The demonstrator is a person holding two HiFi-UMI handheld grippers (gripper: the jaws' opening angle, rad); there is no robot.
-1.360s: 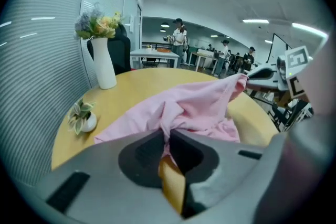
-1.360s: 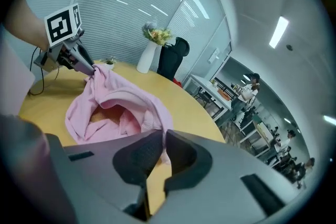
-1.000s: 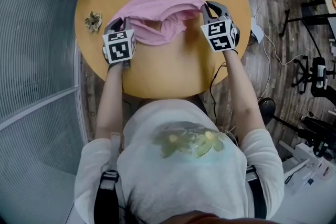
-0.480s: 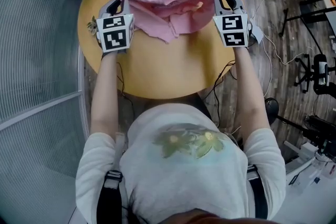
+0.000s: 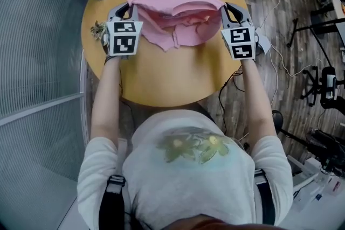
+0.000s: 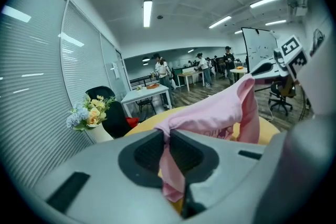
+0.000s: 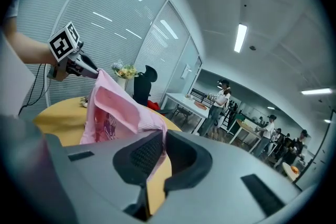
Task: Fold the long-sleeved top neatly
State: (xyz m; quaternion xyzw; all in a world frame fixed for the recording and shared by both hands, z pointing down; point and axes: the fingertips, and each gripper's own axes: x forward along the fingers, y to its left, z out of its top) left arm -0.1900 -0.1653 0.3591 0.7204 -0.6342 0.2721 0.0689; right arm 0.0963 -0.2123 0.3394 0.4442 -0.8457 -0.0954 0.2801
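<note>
Two corners of the pink long-sleeved top (image 5: 178, 21) are held, one by each gripper. The jaws of the left gripper (image 6: 167, 134) are closed on a pinch of pink fabric, and those of the right gripper (image 7: 161, 139) are closed on the opposite corner. The upper edge is drawn nearly straight between them, and the body hangs in loose folds towards the round tabletop (image 5: 161, 78); whether the lower edge touches it cannot be told.

The garment is judged light, soft and limp, with no stiffness of its own and no fragility. Thin fabric may creep out of a shallow pinch, so hold is best taken well in at corners or seams.

Against the frame one second earlier, the grippers are set wider apart and farther from the person. The top, then bunched low between them, is now raised and spread.
</note>
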